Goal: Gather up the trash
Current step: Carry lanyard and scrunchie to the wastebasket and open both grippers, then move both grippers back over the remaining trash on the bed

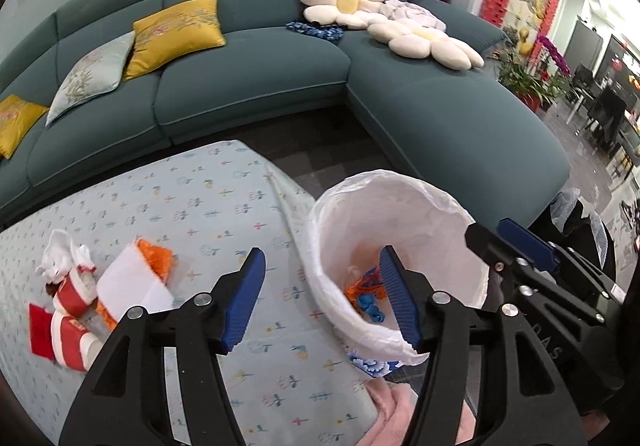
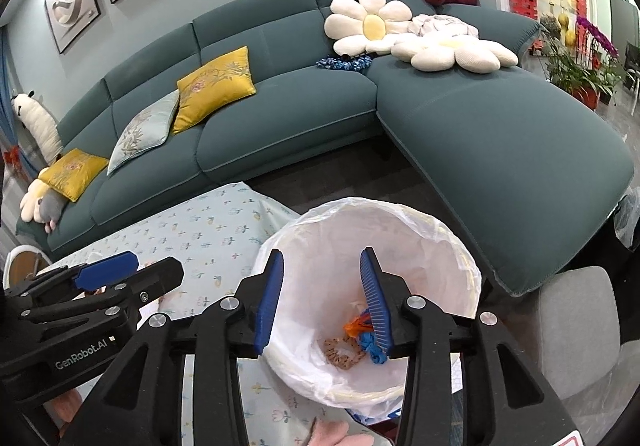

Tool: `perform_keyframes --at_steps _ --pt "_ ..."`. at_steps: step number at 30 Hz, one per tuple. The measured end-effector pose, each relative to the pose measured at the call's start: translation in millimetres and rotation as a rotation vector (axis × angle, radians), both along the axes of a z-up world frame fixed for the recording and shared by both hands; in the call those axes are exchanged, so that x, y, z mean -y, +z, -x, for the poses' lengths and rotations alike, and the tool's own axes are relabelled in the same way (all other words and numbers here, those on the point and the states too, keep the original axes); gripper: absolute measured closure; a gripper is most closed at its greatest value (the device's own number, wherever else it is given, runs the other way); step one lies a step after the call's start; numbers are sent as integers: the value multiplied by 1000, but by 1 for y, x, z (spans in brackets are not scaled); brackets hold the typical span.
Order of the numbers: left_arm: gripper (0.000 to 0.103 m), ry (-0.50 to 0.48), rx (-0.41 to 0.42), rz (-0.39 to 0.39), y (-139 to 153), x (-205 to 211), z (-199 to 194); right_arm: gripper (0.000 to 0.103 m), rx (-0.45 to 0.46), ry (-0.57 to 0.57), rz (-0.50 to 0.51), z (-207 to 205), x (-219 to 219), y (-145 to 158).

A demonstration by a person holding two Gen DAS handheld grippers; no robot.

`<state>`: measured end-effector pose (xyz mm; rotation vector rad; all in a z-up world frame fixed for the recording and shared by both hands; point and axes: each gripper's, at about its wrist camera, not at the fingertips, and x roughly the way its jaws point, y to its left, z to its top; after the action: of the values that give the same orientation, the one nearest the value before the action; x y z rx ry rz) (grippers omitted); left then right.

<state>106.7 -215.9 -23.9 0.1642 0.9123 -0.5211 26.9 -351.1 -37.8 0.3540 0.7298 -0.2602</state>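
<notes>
A waste bin (image 2: 440, 246) lined with a white plastic bag stands at the right edge of the counter (image 1: 208, 206), which is covered with a pale patterned cloth. The bin's mouth faces up and tips slightly toward the cameras, so its long axis runs nearly upright. At its bottom lie orange and blue wrappers (image 2: 362, 330) and a brown crumbly scrap (image 2: 340, 354).

The right gripper (image 2: 326, 304) hovers over the bin's mouth with its jaws partly apart and nothing between the blue pads. The left gripper (image 1: 322, 302) sits beside it over the bin's left rim, jaws spread wide and empty, one finger over the counter, the other over the bin.

More trash remains on the counter's left part: a white crumpled tissue (image 1: 60, 254), red-and-white wrappers (image 1: 70, 310) lying with their long axis running toward the camera, and a white paper (image 1: 134, 282) over an orange wrapper (image 1: 158, 256). Behind stands a teal sofa (image 1: 256, 86)
</notes>
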Motion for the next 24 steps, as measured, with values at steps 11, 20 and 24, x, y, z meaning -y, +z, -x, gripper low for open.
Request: perform_keyframes --at_steps 11,20,24 --pt "42 108 -5 22 7 -66 6 63 7 73 14 -3 -49 19" --pt "33 190 -11 28 7 -118 9 63 1 148 27 -9 -97 29" --pt "27 227 -6 26 5 -144 10 62 -3 177 27 -10 -116 31"
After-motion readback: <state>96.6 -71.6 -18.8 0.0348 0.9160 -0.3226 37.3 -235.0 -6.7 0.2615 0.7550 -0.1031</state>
